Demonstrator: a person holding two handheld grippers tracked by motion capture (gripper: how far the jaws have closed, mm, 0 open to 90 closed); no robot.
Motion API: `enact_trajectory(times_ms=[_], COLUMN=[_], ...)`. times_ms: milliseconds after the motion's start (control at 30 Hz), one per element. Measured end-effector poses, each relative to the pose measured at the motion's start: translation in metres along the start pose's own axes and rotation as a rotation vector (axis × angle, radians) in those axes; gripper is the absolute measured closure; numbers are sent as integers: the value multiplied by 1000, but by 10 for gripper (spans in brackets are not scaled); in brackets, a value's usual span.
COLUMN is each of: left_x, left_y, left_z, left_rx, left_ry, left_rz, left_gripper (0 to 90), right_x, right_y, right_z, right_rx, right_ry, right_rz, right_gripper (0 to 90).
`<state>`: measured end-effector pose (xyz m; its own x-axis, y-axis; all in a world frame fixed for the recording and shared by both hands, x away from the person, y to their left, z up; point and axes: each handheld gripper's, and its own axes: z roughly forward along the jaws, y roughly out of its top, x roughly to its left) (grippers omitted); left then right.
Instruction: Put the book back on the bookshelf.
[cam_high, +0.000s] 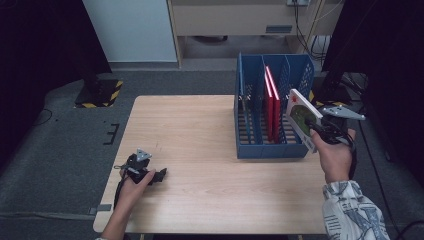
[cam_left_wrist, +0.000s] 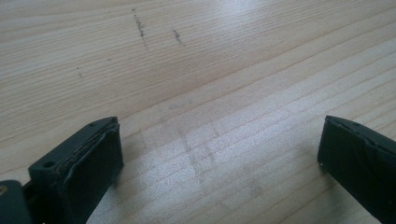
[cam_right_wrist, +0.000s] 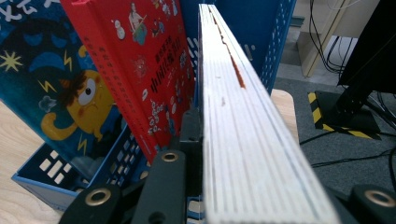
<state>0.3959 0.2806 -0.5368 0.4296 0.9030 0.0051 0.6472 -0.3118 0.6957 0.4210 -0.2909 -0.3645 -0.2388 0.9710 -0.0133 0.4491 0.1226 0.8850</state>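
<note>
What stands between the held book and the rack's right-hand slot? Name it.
Nothing visible. The right gripper holds the white book just outside the blue rack, whose right slot is open; the red book stands one slot over.

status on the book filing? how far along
Done: a red book already stands in the blue rack, with a blue-covered book beside it. In hand: the right gripper is clamped on a white-covered book, held at the rack's right end. Left: slotting it in. The left gripper rests open on the table.
</note>
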Motion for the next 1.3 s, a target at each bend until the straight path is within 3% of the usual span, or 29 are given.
enact_trajectory(times_ms=[567,933,1300], left_x=[0,0,0], left_y=[0,0,0], left_z=[0,0,0], left_rx=[0,0,0], left_ry=[-1,-1,-2], left_rz=[1,2,2], left_gripper=[0,0,0], right_x=[-7,-5,-8], right_y=[5,5,6], right_z=[16,27,42], right_rx=[-8,-3,-7], right_ry=[-23,-58,-63], right_rz=[41,24,55], right_gripper=[756,755,755])
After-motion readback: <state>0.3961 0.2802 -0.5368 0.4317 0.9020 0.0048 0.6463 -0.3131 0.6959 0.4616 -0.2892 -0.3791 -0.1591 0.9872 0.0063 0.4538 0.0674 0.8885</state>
